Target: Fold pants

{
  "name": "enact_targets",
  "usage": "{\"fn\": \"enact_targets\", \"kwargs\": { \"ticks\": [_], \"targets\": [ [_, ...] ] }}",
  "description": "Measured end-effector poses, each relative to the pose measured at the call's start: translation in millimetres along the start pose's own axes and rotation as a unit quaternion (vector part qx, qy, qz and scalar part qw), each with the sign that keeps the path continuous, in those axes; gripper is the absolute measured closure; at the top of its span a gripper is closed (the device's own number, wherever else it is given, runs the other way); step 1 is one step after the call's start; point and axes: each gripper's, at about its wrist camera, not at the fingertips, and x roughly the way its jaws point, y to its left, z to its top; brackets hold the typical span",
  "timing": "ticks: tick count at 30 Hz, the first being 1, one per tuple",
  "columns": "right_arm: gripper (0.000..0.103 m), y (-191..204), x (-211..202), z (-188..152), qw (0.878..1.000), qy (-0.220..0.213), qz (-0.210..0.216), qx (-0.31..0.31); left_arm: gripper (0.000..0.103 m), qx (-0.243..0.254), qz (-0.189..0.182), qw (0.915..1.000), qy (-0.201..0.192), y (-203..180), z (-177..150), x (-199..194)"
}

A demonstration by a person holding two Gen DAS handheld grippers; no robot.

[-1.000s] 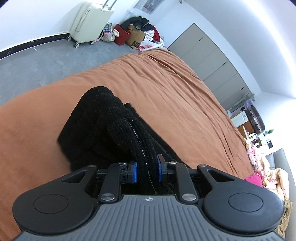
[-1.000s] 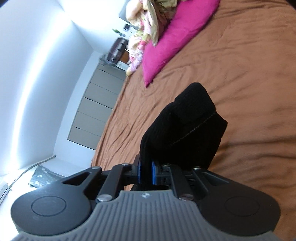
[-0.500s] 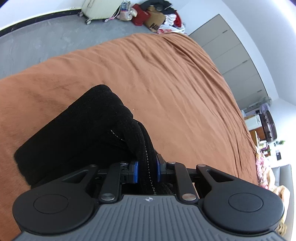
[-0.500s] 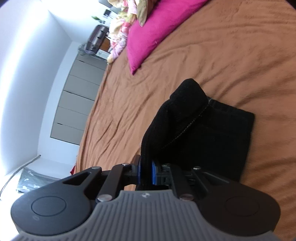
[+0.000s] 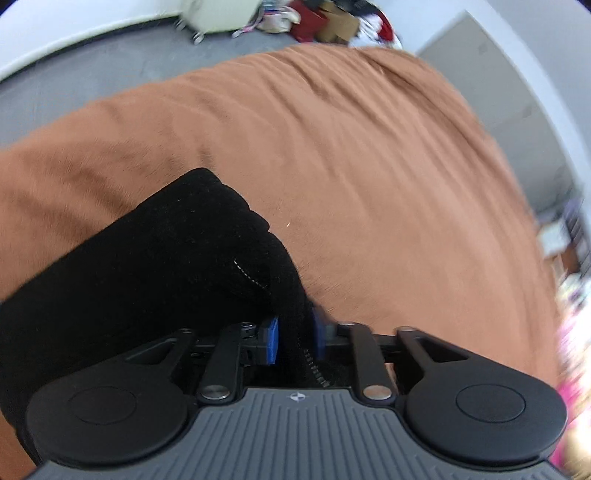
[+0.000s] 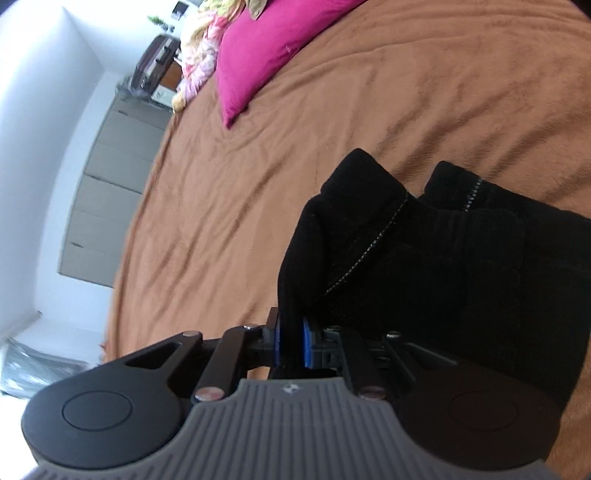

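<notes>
The black knit pants [image 5: 166,266] lie bunched on the brown bedspread [image 5: 369,166]. My left gripper [image 5: 295,338] is shut on an edge of the pants, the fabric pinched between its blue pads. In the right wrist view the pants [image 6: 443,258] spread to the right over the bedspread [image 6: 258,184], with a light stitched seam showing. My right gripper [image 6: 291,345] is shut on another edge of the pants, low over the bed.
A magenta pillow [image 6: 266,48] and a floral blanket [image 6: 199,55] lie at the head of the bed. Grey cabinet doors [image 6: 107,192] line the wall. A pale suitcase [image 5: 218,14] and bags [image 5: 332,18] sit on the grey floor beyond the bed.
Both grippers have come down toward the bed with the pants still held. More of the black fabric now lies spread flat on the bedspread.
</notes>
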Motion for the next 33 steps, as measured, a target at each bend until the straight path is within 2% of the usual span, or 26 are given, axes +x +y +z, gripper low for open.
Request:
{"fn": "enact_targets", "kwargs": {
  "ticks": [4,5,6,8,10,11,13,14,16,17,18,19,20,21,22,23,25,27,29,31,33],
  "targets": [
    [0.080,-9.4,16.3,1.0,0.999,0.037,-0.002,0.002,0.060,0.014,-0.005,0.9998,0.011,-3.6,-0.4,-11.3],
    [0.072,-12.0,14.5,1.0,0.999,0.037,0.002,0.005,0.056,0.029,-0.004,0.9995,0.014,-6.0,0.7,-18.6],
    [0.068,-12.9,9.8,0.8,0.999,0.037,0.005,-0.004,0.049,0.048,0.000,0.9988,0.011,-9.3,1.5,-26.6],
    [0.068,-8.0,-8.3,0.7,0.998,0.025,0.007,-0.056,0.039,0.108,0.014,0.9939,-0.013,-15.2,0.7,-49.1],
    [0.064,-0.1,-32.4,0.2,0.992,0.004,0.003,-0.126,0.031,0.169,0.047,0.9830,-0.053,-21.9,-4.0,-72.7],
    [0.063,4.9,-43.9,-1.2,0.987,-0.010,-0.001,-0.163,0.029,0.206,0.066,0.9733,-0.077,-29.4,-7.5,-85.3],
    [0.062,20.7,-72.8,-11.0,0.962,-0.049,-0.013,-0.268,0.029,0.272,0.080,0.9526,-0.112,-38.6,-22.2,-104.7],
    [0.062,28.4,-82.5,-19.2,0.947,-0.063,-0.015,-0.314,0.028,0.314,0.073,0.9389,-0.122,-47.4,-33.8,-111.6],
    [0.062,48.8,-98.4,-47.0,0.896,-0.083,-0.003,-0.437,0.028,0.394,0.034,0.9104,-0.122,-64.9,-58.5,-118.0],
    [0.062,56.2,-102.0,-60.5,0.872,-0.084,0.006,-0.483,0.028,0.444,0.001,0.8886,-0.116,-75.6,-75.9,-119.0],
    [0.062,64.9,-103.1,-79.4,0.841,-0.076,0.021,-0.535,0.028,0.495,-0.026,0.8617,-0.110,-85.8,-96.8,-118.2],
    [0.062,74.2,-101.7,-102.3,0.804,-0.059,0.039,-0.591,0.028,0.540,-0.041,0.8340,-0.106,-95.0,-117.2,-115.4],
    [0.062,78.9,-101.3,-117.9,0.773,-0.043,0.053,-0.630,0.028,0.593,-0.052,0.7967,-0.103,-103.6,-140.7,-112.2],
    [0.062,84.9,-97.3,-142.7,0.730,-0.020,0.070,-0.680,0.029,0.635,-0.059,0.7633,-0.102,-110.8,-162.2,-108.0],
    [0.062,88.0,-94.0,-162.4,0.694,-0.004,0.083,-0.715,0.029,0.677,-0.070,0.7265,-0.098,-117.3,-185.4,-103.2],
    [0.062,90.0,-89.6,-184.9,0.651,0.014,0.094,-0.753,0.029,0.706,-0.079,0.6985,-0.090,-122.1,-203.9,-98.3],
    [0.062,90.2,-79.1,-224.7,0.571,0.041,0.097,-0.814,0.029,0.746,-0.094,0.6552,-0.073,-126.9,-233.1,-91.2],
    [0.062,87.5,-70.5,-255.6,0.505,0.062,0.097,-0.856,0.029,0.775,-0.091,0.6225,-0.065,-132.9,-256.3,-83.5],
    [0.062,84.9,-63.5,-273.6,0.460,0.077,0.098,-0.879,0.029,0.792,-0.083,0.6025,-0.060,-138.0,-271.2,-77.5],
    [0.062,83.2,-59.0,-289.5,0.426,0.077,0.094,-0.897,0.029,0.801,-0.078,0.5913,-0.053,-137.7,-275.2,-66.9],
    [0.062,81.2,-56.2,-295.1,0.408,0.076,0.092,-0.905,0.031,0.806,-0.067,0.5865,-0.043,-139.5,-275.9,-58.1]
  ]
}}
